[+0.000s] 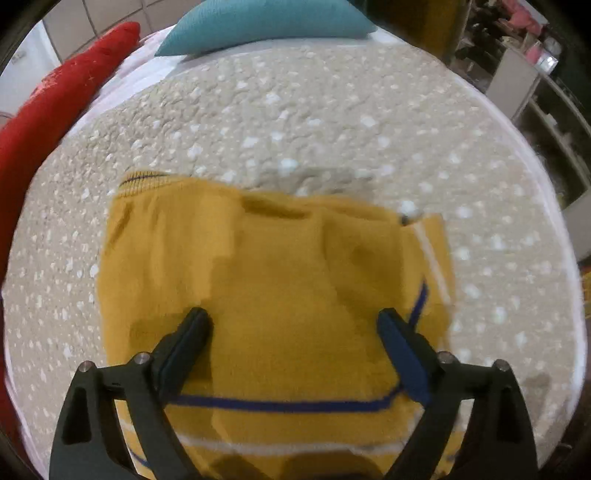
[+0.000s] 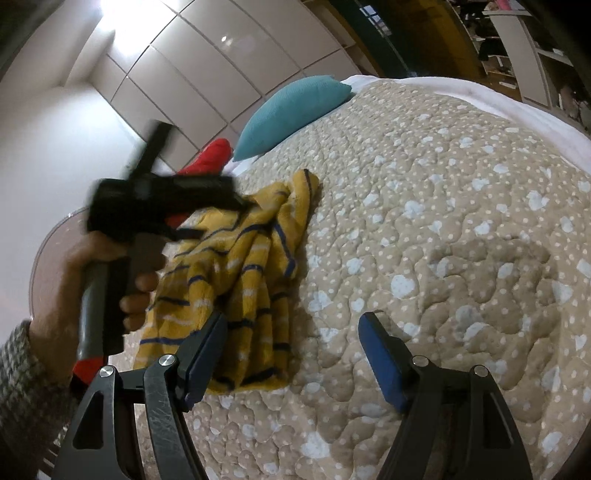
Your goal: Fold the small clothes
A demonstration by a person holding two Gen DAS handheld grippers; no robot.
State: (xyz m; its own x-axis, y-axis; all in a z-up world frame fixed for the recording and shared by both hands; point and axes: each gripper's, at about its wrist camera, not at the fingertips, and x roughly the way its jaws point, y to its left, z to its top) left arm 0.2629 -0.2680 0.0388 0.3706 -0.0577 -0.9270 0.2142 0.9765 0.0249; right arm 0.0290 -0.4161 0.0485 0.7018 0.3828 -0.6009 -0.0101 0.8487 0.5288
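Observation:
A small mustard-yellow garment with blue and white stripes lies rumpled on the beige quilt. My left gripper hovers over it, fingers wide apart, holding nothing. In the right wrist view the same garment lies bunched at the left. The left tool is held in a hand above it and is blurred. My right gripper is open and empty, its left finger beside the garment's near edge, its right finger over bare quilt.
A teal pillow and a red cushion lie at the far end of the bed. Shelves stand beyond the bed's right edge. White wardrobe doors stand behind the bed.

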